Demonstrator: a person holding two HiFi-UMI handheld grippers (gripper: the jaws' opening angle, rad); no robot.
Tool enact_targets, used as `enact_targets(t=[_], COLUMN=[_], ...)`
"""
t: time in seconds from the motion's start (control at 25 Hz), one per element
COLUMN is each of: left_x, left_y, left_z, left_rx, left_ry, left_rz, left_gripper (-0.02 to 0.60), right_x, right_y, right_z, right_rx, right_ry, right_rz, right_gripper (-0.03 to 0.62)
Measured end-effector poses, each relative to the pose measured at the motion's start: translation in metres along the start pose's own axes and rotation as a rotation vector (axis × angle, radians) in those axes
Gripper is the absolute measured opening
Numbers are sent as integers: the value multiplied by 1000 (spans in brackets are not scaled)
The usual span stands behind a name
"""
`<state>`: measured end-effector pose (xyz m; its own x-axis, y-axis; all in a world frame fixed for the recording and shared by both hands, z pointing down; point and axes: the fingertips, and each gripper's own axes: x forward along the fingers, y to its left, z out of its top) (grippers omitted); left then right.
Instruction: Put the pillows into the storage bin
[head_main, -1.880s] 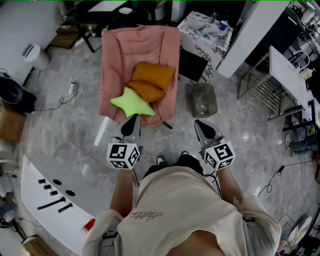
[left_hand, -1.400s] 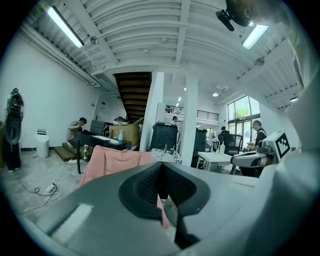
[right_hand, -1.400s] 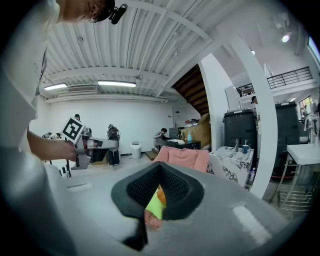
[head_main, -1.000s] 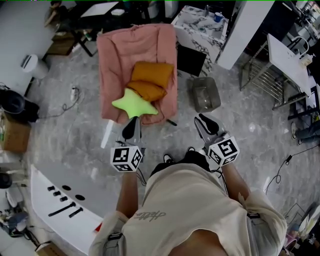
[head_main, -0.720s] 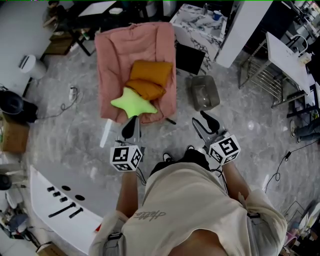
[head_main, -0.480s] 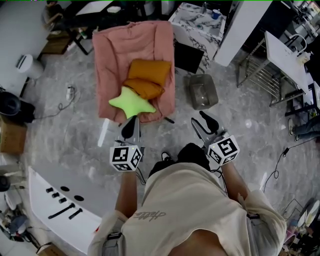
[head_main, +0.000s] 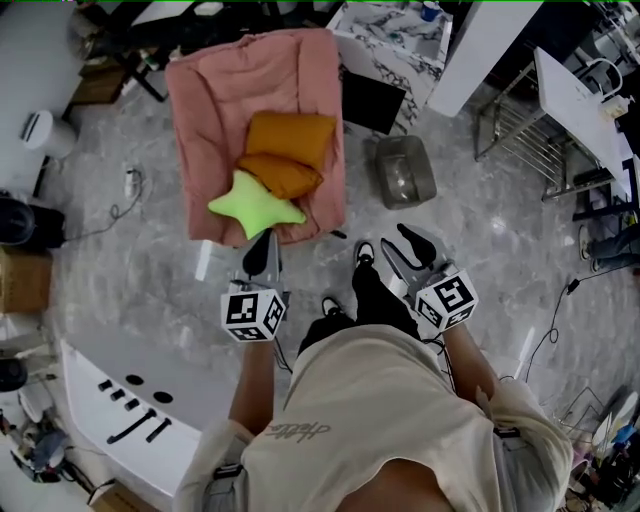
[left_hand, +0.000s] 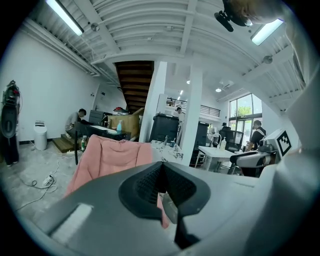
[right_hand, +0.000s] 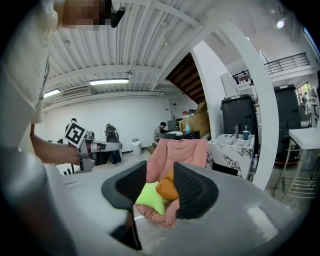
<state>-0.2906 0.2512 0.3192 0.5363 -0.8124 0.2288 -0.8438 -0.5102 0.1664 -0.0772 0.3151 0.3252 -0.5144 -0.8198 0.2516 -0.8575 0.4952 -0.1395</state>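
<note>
Ahead, pillows (head_main: 285, 172) on pink chair (head_main: 215, 90)

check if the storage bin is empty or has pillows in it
Empty: the storage bin shows only its bare inside; the pillows all lie on the pink chair.

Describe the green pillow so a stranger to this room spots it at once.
Find the pink chair on the floor. At its seat's front edge lies the green pillow, next to two orange pillows. It alone is star-shaped.
</note>
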Motion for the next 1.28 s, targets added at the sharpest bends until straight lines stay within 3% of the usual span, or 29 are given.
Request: enact_targets(t=[0.24,0.68,0.96,1.12,1.28], left_x=[52,128,150,156,165], left_y=[1,2,14,24,43], left_z=[38,65,62,55,58], left_rx=[60,101,54,36,0], left_ry=[-19,27,26,48,9], left_rz=[-8,38,122,135,152], left_gripper=[18,18,18,18,18], right_x=[52,124,165,181,198], right_y=[-47,-127,-143,-147,-149], right_z=[16,20,2,3,0], right_rx=[-5,21,12,15,65], right_ry=[-12,27,103,129,156], right_rz=[45,148,261,279,279], right_gripper=[172,172,172,172,172])
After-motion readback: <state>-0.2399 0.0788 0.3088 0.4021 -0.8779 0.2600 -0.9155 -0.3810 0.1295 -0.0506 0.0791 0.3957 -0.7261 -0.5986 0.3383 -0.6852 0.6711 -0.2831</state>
